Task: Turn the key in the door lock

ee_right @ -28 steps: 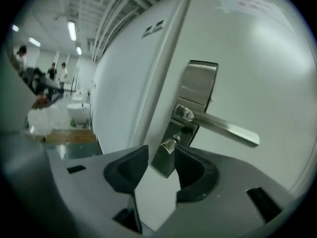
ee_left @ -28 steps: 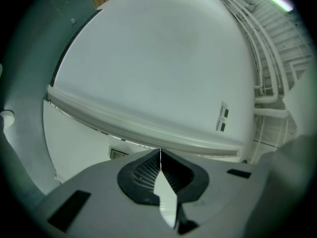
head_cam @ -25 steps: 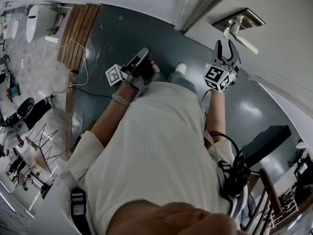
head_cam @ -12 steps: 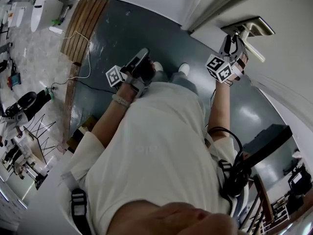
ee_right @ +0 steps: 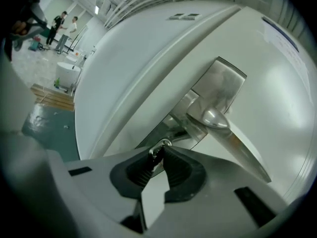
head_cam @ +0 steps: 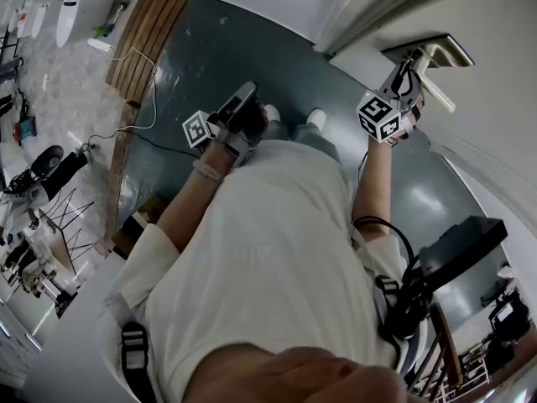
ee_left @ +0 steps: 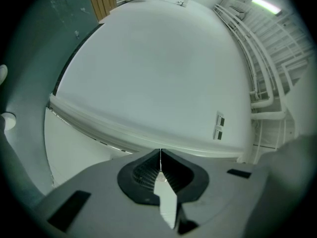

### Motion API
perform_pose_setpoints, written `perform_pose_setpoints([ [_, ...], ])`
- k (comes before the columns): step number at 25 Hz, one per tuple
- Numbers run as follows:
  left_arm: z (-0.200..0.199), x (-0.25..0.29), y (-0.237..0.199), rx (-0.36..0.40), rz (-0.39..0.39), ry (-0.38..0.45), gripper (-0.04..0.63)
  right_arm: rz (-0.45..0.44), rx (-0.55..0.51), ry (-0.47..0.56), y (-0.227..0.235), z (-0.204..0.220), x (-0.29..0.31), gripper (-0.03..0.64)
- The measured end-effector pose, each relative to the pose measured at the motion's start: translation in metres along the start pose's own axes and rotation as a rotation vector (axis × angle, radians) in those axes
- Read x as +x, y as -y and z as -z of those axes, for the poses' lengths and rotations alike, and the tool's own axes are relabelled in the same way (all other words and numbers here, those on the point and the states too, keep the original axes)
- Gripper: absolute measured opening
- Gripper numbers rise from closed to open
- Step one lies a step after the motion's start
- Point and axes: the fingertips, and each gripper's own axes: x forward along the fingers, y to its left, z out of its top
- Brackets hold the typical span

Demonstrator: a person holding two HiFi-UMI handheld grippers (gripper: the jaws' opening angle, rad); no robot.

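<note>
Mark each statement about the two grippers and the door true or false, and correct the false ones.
1. The right gripper grips the key beside the door handle. True; its jaws have just been closing on it.
2. The left gripper holds another key. False: its jaws are together, empty.
3. The door handle is a round knob. False: it is a lever.
4. The left gripper is away from the door handle. True.

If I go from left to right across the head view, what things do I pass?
Wooden planks → left gripper → right gripper, its jaws just closed on the key → black box.
</note>
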Motion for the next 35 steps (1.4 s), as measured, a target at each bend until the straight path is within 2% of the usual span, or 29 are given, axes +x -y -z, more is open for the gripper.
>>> perform_pose_setpoints([
  [3, 0.003, 0.002, -0.003, 0.001, -0.004, -0.005, 0.009, -0.024, 0.112, 0.004, 0.000, 0.002, 0.000, 0.057],
  [7, 0.004, 0.003, -0.004, 0.001, -0.008, -0.006, 0.009, -0.065, 0.334, 0.028, 0.001, 0.003, 0.000, 0.057],
  [12, 0.006, 0.004, -0.004, 0.002, -0.011, 0.000, 0.009, -0.102, 0.549, 0.058, 0.001, 0.006, 0.000, 0.057],
  [17, 0.010, 0.007, -0.014, 0.002, -0.015, 0.003, 0.009, -0.197, 0.990, 0.093, 0.000, 0.017, 0.005, 0.048],
  [24, 0.010, 0.007, -0.013, 0.002, -0.017, 0.005, 0.009, -0.307, 1.371, 0.146, -0.001, 0.015, 0.005, 0.044],
  [28, 0.011, 0.008, -0.014, 0.004, -0.019, 0.004, 0.009, -0.386, 1.660, 0.198, 0.000, 0.010, 0.004, 0.041],
  [31, 0.012, 0.006, -0.013, 0.004, -0.021, 0.009, 0.009, -0.418, 1.896, 0.188, -0.001, 0.013, 0.002, 0.040],
  [35, 0.013, 0.005, -0.012, 0.006, -0.021, 0.014, 0.009, -0.463, 2.083, 0.187, -0.002, 0.015, 0.001, 0.040],
])
